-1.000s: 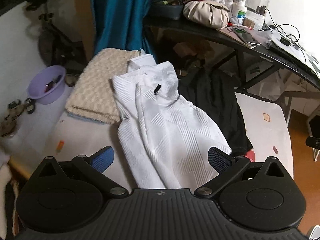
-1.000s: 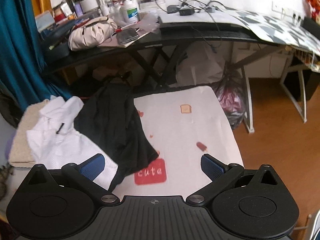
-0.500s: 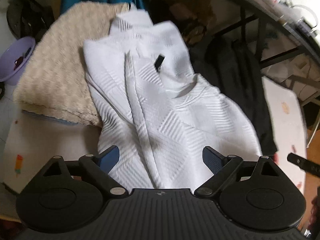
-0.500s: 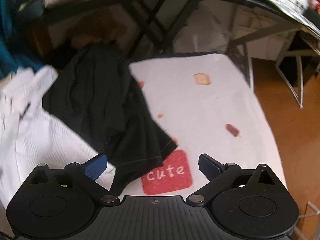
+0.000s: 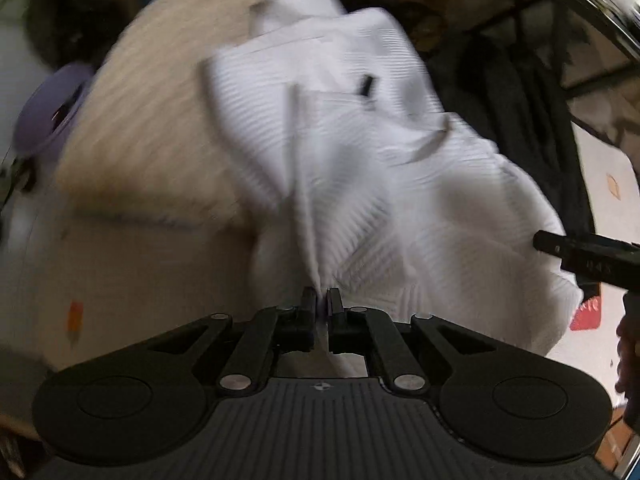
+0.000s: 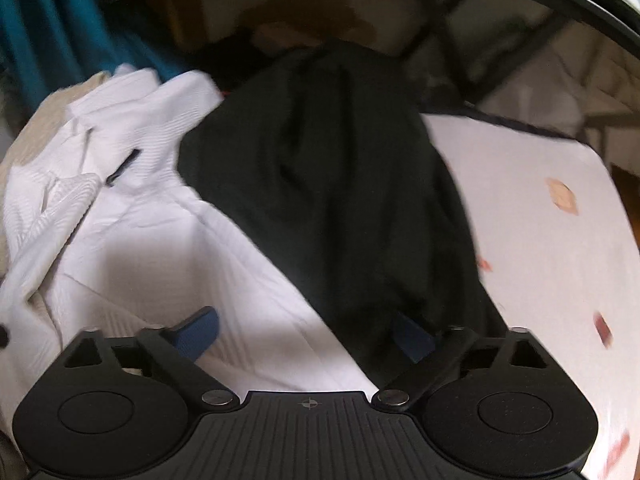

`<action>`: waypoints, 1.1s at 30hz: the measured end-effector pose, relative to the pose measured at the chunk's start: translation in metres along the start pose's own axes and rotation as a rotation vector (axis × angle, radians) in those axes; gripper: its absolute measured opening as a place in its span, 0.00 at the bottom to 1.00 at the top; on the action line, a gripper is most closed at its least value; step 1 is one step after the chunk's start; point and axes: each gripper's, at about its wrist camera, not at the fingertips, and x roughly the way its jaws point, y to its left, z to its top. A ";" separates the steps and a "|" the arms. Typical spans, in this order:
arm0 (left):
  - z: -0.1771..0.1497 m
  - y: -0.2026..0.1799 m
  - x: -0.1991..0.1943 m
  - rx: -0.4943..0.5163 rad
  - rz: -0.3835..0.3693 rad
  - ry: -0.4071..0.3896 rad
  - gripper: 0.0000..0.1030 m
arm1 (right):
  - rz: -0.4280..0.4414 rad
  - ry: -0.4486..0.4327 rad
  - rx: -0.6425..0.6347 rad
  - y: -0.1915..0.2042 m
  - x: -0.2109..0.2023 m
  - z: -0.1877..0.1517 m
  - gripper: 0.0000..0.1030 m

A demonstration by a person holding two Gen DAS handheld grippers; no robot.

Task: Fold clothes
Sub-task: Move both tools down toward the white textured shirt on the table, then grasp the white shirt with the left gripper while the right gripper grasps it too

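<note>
My left gripper (image 5: 319, 304) is pinched nearly closed on a raised ridge of the white garment (image 5: 360, 184), the fold running up from between its fingers into the textured cloth. That white garment spreads across the middle of the tabletop (image 5: 120, 280), its far end lying over a beige fluffy towel (image 5: 152, 132) on the left, with a small black tag (image 5: 365, 85) near the collar. My right gripper (image 6: 306, 330) has its jaws spread wide with nothing between them, one blue pad (image 6: 200, 330) over the white cloth and the other over the hem of the black garment (image 6: 340, 184). The black garment lies just beside the white one, overlapping its right edge, and runs toward the far side of the tabletop. To its right the white printed cover shows. A lilac bowl (image 5: 48, 116) sits beyond the towel; the view is blurred.
</note>
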 end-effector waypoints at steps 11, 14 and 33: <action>0.004 0.021 0.010 -0.078 -0.043 0.075 0.62 | 0.084 0.066 -0.204 0.026 0.007 0.009 0.22; 0.017 0.008 0.029 -0.063 -0.027 0.106 0.61 | 0.117 0.109 -0.169 0.022 0.001 0.010 0.09; -0.001 0.028 0.011 -0.027 -0.010 0.112 0.09 | 0.224 0.139 -0.073 0.027 0.013 0.058 0.12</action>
